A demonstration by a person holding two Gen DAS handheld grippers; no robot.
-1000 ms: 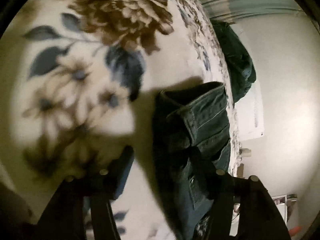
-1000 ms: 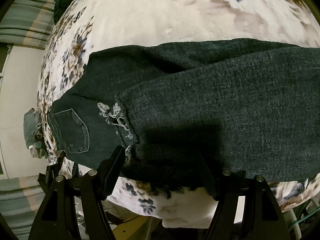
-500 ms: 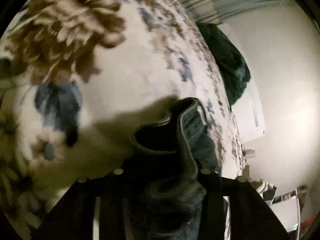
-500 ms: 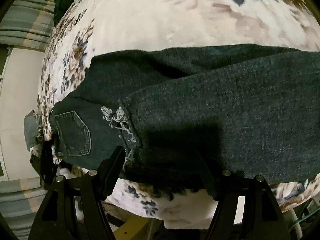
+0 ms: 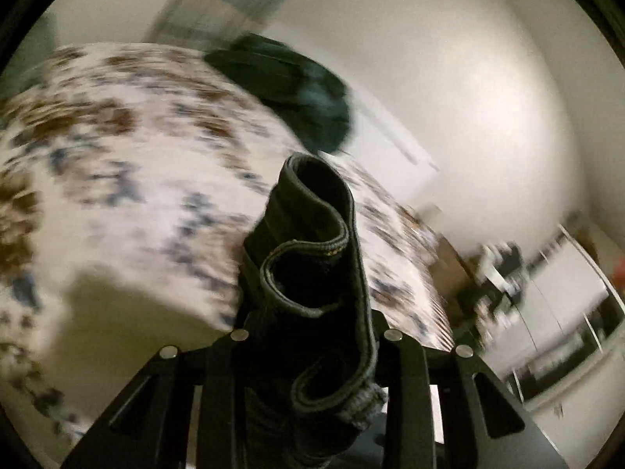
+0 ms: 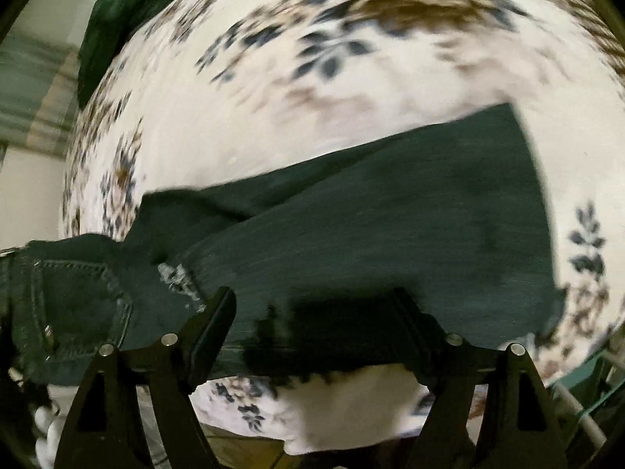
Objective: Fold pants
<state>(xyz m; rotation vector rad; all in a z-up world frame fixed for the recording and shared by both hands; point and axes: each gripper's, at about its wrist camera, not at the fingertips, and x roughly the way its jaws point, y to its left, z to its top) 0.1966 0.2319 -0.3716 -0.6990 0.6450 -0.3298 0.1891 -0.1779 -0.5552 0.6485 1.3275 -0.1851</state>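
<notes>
The dark denim pants [image 6: 375, 226] lie across a floral blanket [image 6: 351, 58], legs stretched to the right, a back pocket [image 6: 74, 301] at the left and a frayed tear [image 6: 175, 277] near the middle. My right gripper [image 6: 316, 312] is open, its fingers over the near edge of the leg. My left gripper [image 5: 308, 336] is shut on the bunched waistband [image 5: 312, 258], which curls up between the fingers, lifted above the blanket [image 5: 117, 179].
A second dark green garment [image 5: 297, 97] lies at the far end of the bed, also in the right wrist view [image 6: 117, 11]. A white wall and blurred shelving [image 5: 547, 293] stand at the right. The bed's near edge [image 6: 336, 418] lies under my right gripper.
My left gripper has closed on the waistband and lifted it, its view swinging up toward the wall. The right gripper's view has shifted so the leg hems show at right; it stays open.
</notes>
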